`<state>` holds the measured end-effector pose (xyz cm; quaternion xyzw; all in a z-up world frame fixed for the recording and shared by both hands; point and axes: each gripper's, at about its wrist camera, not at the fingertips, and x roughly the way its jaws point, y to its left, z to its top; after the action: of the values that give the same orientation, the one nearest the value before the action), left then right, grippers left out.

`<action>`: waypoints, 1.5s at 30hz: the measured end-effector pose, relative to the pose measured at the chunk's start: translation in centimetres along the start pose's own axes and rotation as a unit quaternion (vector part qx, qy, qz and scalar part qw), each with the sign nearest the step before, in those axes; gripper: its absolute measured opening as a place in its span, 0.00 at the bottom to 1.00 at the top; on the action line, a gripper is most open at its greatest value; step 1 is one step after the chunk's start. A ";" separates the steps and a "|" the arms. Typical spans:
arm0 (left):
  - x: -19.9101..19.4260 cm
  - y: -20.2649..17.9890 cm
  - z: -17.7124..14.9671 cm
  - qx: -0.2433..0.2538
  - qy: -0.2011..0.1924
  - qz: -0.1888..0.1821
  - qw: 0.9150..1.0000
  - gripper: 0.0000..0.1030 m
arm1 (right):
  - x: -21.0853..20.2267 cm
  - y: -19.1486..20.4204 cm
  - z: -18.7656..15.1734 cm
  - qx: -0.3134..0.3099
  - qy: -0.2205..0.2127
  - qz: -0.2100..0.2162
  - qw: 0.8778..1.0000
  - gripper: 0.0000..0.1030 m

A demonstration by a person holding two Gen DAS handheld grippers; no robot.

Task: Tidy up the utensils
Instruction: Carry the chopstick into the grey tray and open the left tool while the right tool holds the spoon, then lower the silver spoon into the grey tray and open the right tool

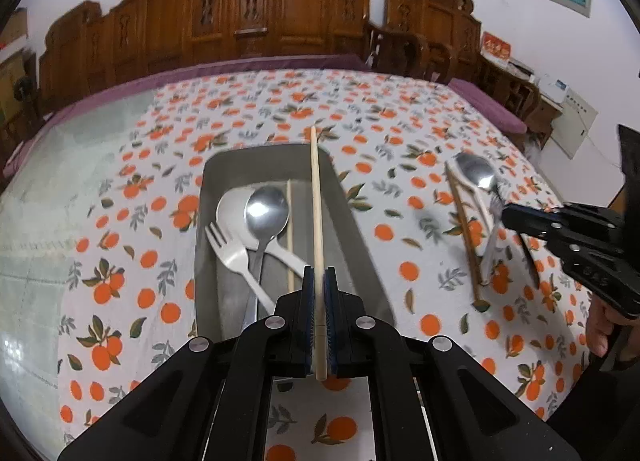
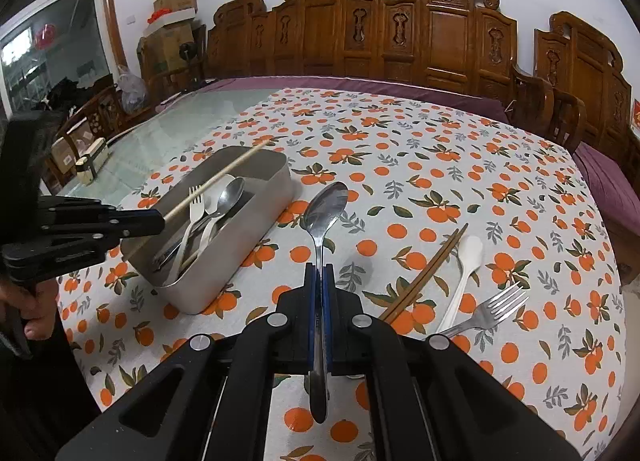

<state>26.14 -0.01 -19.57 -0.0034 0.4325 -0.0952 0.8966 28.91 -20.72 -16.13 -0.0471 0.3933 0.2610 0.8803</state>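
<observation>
your left gripper (image 1: 319, 281) clamps a pale chopstick (image 1: 316, 197) above the metal tray (image 1: 360, 229), ready to drop in; your right gripper (image 2: 320, 277) grips a steel spoon (image 2: 324, 205) right of it.

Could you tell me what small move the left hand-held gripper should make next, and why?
Probably lower the light chopstick into the metal tray and release. The left hand-held gripper is shut on it, and it already lies above the tray along its length, beside a matching chopstick inside. The right hand-held gripper, shut on a steel spoon, is off to the side.
</observation>
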 end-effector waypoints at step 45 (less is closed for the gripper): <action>-3.2 7.0 2.5 -0.045 -0.044 0.054 0.997 0.32 | 2.2 6.6 5.4 0.023 -0.023 0.053 0.998 0.04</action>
<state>27.30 7.23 -16.09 -0.0244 0.3965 -0.0268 0.9173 30.46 -12.52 -13.16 -0.0002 0.3809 0.2995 0.8748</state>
